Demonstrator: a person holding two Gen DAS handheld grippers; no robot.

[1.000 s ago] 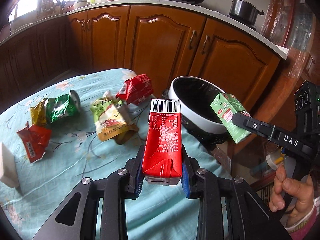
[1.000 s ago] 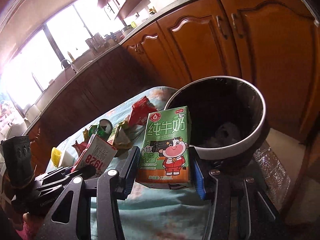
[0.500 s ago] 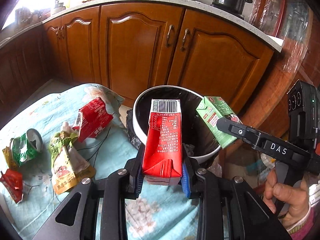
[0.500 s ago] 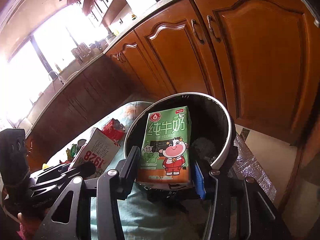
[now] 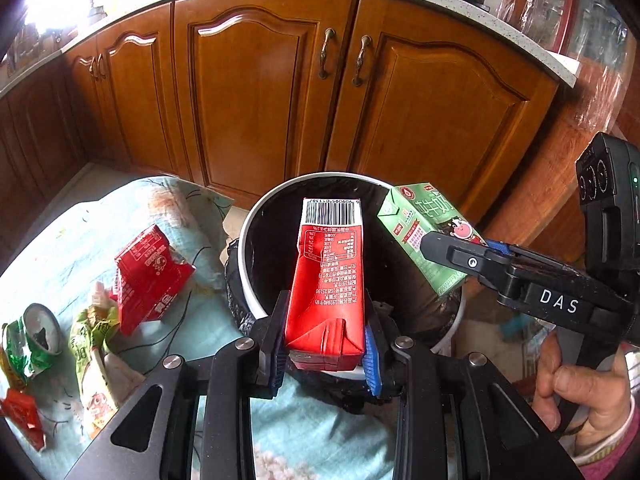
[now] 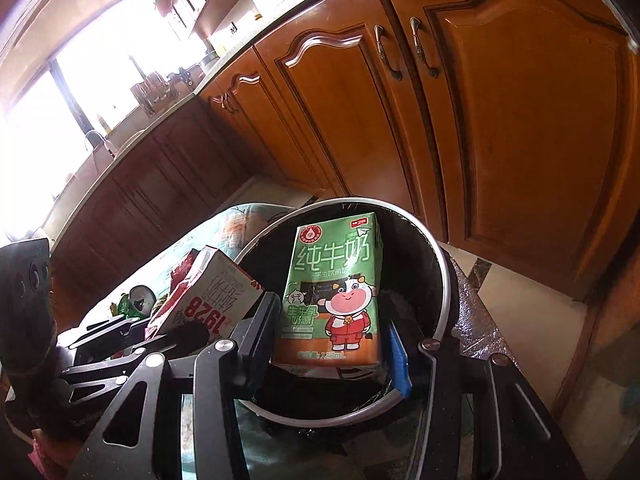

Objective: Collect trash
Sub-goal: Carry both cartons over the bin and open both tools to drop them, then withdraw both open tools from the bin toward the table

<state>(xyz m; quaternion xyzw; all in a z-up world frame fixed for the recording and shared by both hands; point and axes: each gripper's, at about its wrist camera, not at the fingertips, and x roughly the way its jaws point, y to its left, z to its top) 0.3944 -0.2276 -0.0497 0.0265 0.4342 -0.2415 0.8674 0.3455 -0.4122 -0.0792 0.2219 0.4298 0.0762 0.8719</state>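
Both wrist views down over bin (image 5: pixel 256 236)

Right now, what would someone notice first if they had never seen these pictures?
Two small drink cartons, each pinched in a black claw: a red carton in the left claw, a green cow-picture carton in the right claw. Both hang over the round black-lined trash bin beside the flowery blue tablecloth.

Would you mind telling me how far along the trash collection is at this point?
Done: some scrap seems to lie in the bin already. In hand: the left gripper holds a red carton and the right gripper a green milk carton, both over the bin's mouth, unreleased. Left on the table: a crushed red carton, a crushed can and several wrappers.
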